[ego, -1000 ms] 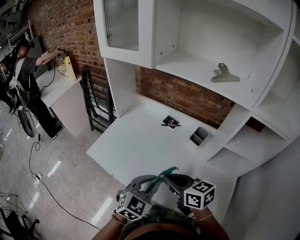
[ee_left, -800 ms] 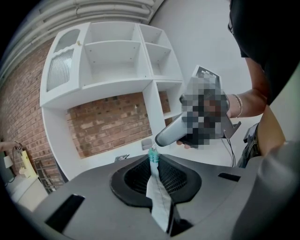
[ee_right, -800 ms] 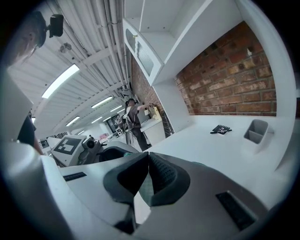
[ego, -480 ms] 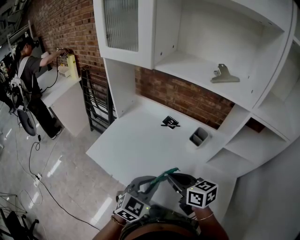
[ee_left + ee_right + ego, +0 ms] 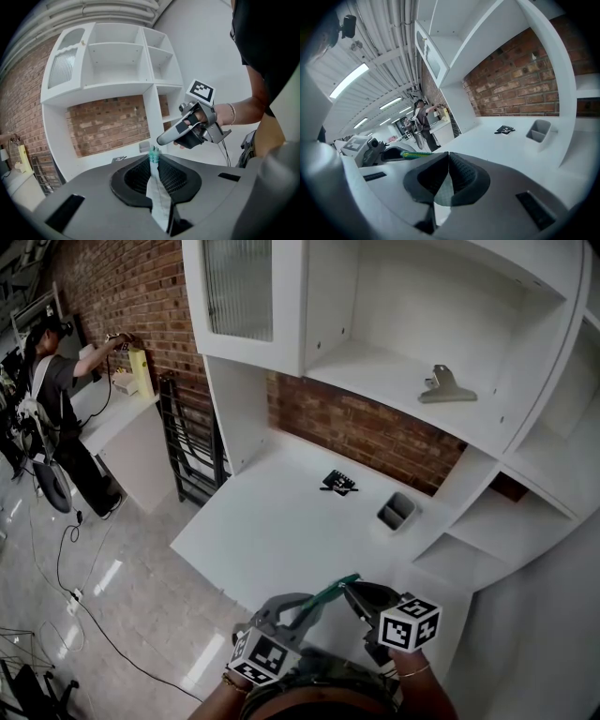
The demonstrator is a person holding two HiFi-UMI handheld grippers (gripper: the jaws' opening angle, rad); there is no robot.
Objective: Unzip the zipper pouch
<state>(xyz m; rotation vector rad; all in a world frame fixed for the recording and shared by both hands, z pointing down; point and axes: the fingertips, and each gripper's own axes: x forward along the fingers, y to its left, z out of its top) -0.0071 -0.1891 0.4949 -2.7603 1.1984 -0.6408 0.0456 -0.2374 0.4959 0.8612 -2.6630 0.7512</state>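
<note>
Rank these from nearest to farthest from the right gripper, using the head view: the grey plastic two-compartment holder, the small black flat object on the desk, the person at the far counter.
1. Grey plastic two-compartment holder: on the white desk, just ahead of the right gripper.
2. Small black flat object: farther back, near the brick wall.
3. Person: far left, across the floor.

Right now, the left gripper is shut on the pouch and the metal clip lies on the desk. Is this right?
Not quite. The head view shows the metal clip on the upper shelf, not on the desk. The left gripper is indeed shut on the pouch.
</note>
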